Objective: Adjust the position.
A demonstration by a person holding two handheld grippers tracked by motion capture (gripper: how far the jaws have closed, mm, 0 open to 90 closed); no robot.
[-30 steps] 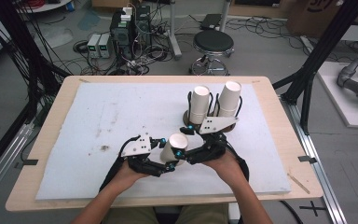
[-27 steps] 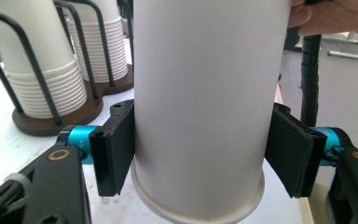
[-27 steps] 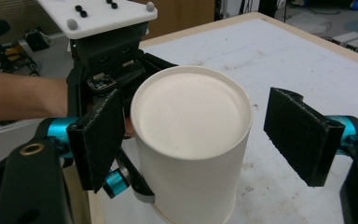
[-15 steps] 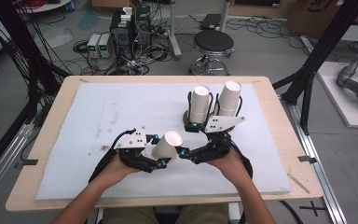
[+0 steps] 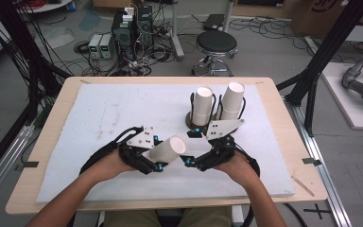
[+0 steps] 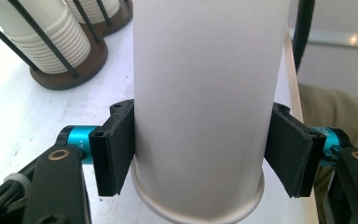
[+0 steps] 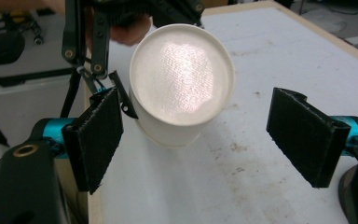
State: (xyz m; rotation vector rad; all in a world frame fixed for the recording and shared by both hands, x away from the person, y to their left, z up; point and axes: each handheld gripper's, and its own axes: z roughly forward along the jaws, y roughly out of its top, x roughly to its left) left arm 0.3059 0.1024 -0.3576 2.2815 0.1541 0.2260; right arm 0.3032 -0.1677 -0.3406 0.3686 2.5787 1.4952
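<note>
High view looks down over the table (image 5: 264,85); both gripper views sit close, sharing the paper cup (image 6: 200,107).

We see even, bright light over the table (image 5: 99,118); glare whitens the cup's (image 7: 182,74) closed end (its weave still shows), and the left gripper view's far stacked cups (image 6: 42,37) blur softly.

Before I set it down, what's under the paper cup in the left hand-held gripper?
White padded mat lies under the paper cup held by the left hand-held gripper. The patch directly below is covered.
</note>
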